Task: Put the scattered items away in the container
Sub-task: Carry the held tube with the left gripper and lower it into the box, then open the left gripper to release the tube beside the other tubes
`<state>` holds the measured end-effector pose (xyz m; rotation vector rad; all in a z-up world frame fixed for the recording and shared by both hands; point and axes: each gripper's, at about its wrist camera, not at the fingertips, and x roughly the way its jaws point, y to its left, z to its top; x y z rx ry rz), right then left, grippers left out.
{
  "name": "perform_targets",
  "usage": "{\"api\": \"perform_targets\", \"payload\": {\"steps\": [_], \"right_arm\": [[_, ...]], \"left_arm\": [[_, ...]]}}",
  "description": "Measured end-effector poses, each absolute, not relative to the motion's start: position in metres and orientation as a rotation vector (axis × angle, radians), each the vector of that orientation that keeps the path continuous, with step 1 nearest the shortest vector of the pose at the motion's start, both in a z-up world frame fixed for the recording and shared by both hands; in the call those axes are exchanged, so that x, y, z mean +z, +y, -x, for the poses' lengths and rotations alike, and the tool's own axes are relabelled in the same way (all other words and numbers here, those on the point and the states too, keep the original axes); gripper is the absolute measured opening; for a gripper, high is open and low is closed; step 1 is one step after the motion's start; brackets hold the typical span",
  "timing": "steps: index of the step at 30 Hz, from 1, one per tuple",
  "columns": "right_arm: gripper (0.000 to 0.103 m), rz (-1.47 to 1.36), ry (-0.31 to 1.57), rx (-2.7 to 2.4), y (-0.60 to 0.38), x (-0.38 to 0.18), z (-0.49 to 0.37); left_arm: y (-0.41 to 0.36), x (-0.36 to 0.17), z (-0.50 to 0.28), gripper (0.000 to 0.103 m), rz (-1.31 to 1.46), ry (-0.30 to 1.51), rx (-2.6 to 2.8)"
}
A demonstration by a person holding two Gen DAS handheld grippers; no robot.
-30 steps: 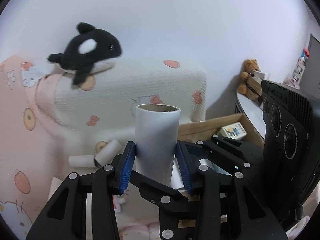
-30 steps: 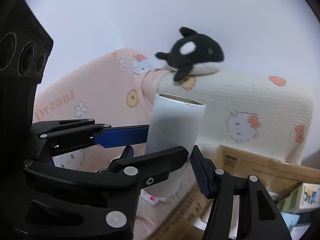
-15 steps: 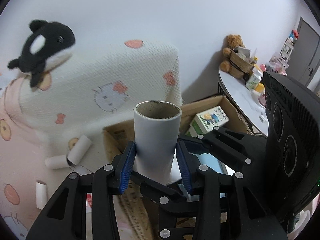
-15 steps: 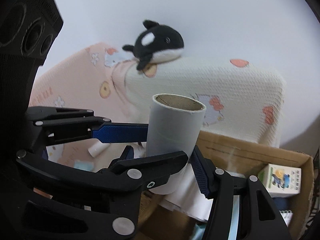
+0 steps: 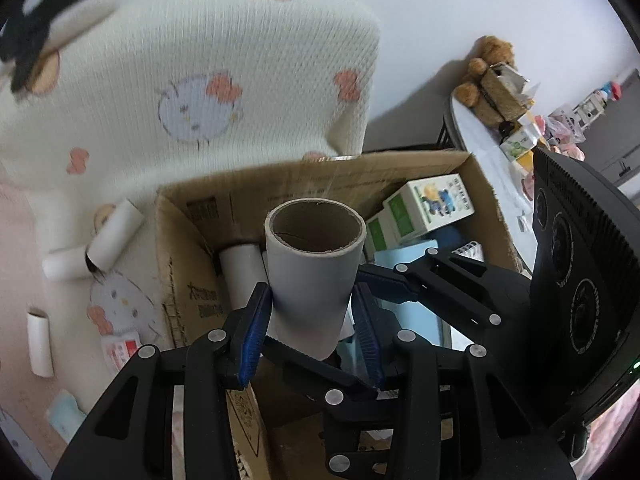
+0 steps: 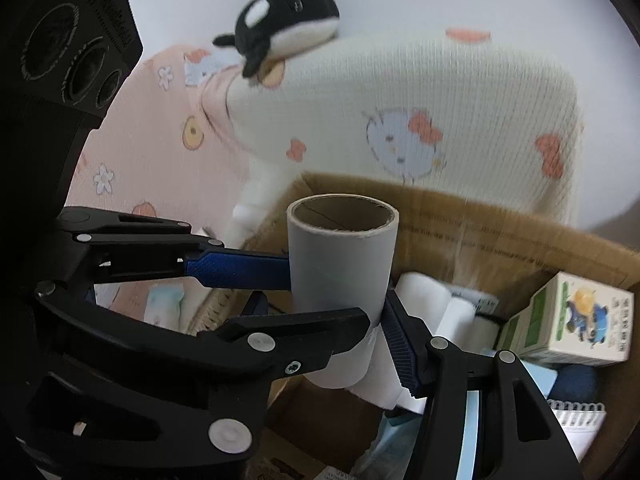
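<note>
Pinching a grey cardboard tube [image 5: 316, 268] between its blue pads [image 5: 253, 332], the left gripper [image 5: 310, 338] holds it upright over the open cardboard box [image 5: 188, 248], the tube's hollow end facing up. Inside the box, just behind the tube, lies a white roll [image 5: 239, 276]; toward the box's far right corner lean two green-and-white cartons [image 5: 434, 204], and a pale blue flat item lies beside them. Outside the box, off its left wall, two white tubes [image 5: 96, 246] lie touching on the pink bedding [image 5: 24, 240], and another short tube [image 5: 40, 340] lies nearer the camera. Behind the box rises a cream knitted cushion [image 5: 208, 80] with cartoon prints; an orca plush [image 5: 48, 12] sits at its upper left. The right gripper [image 5: 440, 292] comes in from the right of the tube, its fingers around the tube's lower part.

From the right wrist, the same tube [image 6: 340, 272] stands above the box [image 6: 500, 240]. The right gripper [image 6: 320, 332] is closed around its lower half, one blue pad [image 6: 398, 344] pressing the tube's right side. The left gripper [image 6: 240, 268] reaches in from the left of the tube, its pad flat against the wall. Below, the box holds white rolls [image 6: 424, 296], a carton [image 6: 576, 320] at the right, and a spiral notebook [image 6: 576, 416] near its lower right. The orca plush [image 6: 284, 16] rests on the cushion [image 6: 420, 120] beyond the box.
</note>
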<state>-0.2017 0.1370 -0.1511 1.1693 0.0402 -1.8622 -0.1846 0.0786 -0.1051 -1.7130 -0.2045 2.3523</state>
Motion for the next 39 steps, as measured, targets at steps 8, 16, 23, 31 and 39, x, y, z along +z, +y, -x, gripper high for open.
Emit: {"api": "perform_targets", "payload": {"steps": [8,16,23,31,39], "right_arm": [[0.055,-1.263,0.009,-1.797,0.136,-0.169,0.211],[0.055,-1.307,-0.003,-1.761,0.129,-0.17,0.219],[0.055,-1.296,0.168,-1.823,0.125,-0.159,0.216],[0.055,-1.36,0.132,-1.811,0.144,-0.168,0.221],[0.055,-1.383,0.16,-1.818,0.157,-0.167,0.217]], "left_arm": [[0.076,-0.119,0.193,0.045,1.797,-0.274,2.315],[0.074,-0.134,0.205,0.045,1.947,-0.275,2.315],[0.072,-0.143,0.215,0.045,2.032,-0.299,2.299],[0.077,-0.151,0.228,0.045,2.188,-0.281,2.251],[0.078,-0.146,0.231,0.045,2.197,-0.34,2.247]]}}
